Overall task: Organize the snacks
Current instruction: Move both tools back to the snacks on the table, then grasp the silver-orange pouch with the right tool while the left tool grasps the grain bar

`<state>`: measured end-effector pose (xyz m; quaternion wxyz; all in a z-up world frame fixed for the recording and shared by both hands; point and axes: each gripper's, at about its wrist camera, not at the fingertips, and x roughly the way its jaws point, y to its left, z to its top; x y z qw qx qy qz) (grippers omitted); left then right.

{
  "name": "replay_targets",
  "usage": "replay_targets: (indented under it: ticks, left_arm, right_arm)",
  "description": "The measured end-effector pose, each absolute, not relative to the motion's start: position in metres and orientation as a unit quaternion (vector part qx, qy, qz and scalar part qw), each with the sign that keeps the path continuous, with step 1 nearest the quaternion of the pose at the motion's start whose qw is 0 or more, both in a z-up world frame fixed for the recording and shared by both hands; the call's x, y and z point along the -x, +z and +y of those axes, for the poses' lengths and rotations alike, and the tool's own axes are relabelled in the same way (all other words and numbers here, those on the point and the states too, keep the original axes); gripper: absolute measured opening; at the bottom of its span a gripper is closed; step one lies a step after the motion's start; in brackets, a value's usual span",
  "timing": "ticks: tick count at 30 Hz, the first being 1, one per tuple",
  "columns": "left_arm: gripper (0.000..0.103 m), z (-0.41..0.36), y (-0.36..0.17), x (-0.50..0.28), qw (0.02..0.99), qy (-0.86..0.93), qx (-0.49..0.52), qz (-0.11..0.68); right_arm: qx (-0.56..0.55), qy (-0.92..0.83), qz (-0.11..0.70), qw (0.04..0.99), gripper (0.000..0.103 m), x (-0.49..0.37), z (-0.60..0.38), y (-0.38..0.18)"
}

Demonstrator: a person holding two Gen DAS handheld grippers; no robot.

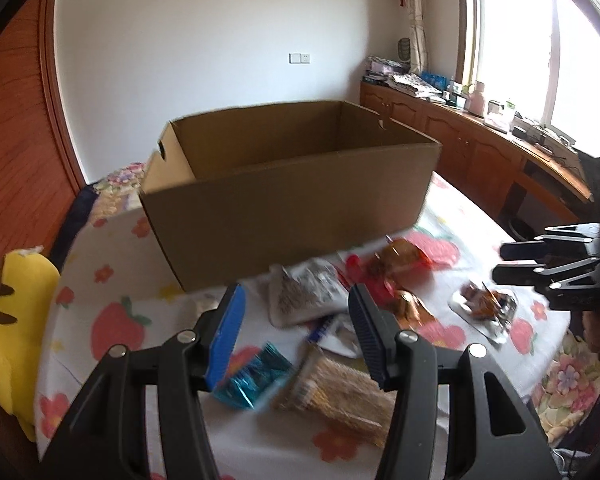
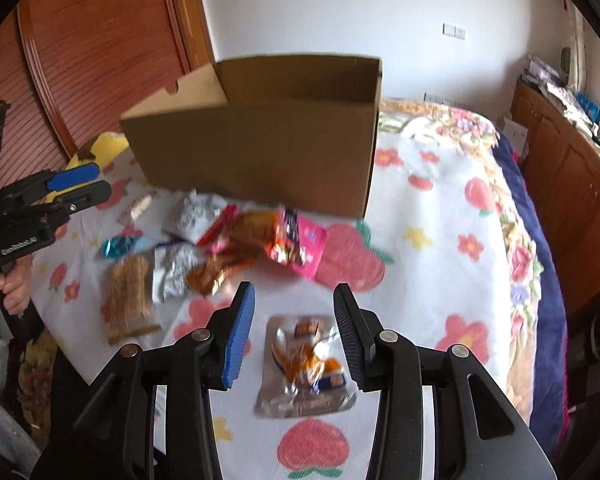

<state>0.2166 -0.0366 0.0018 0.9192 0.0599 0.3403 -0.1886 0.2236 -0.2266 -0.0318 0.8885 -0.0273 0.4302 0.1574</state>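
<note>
White bedspread printed with red strawberries and flowers (image 2: 440, 216) stretches beneath both grippers. Ahead of them, past the snacks, stands a large open-topped brown cardboard box (image 1: 292, 208); what the box holds cannot be seen from either camera. Off to the left of the left gripper (image 1: 296, 336) lies a yellow plush toy (image 1: 8, 320).

Between the box and the left gripper lies a loose pile of snacks: a pink and orange foil bag (image 2: 296, 244) farthest to the right, a white and grey printed packet (image 1: 308, 296) just ahead of the fingers, a clear packet of tan wafer sticks (image 1: 340, 396) below and between them, and a small teal foil wrapper (image 1: 252, 380) beside the blue pad. The left gripper's jaws stand apart with nothing pressed between the pads.

Apart from the pile, a silver foil pouch with orange contents (image 2: 304, 364) lies flat on the bedspread right under the right gripper (image 2: 294, 336), framed between its two fingers. Those jaws are parted too and clear of the pouch. A hand (image 2: 8, 292) grips the left tool's handle.
</note>
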Motion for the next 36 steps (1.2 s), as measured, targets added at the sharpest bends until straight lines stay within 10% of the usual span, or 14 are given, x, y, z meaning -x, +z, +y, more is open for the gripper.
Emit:
replay_targets:
  ticks: [36]
  left_arm:
    - [0.06,-0.044,-0.061,-0.193,0.889,-0.13,0.063,0.435]
  right_arm:
    - [0.064,0.149,0.416,0.895,0.056,-0.209,-0.224,-0.096]
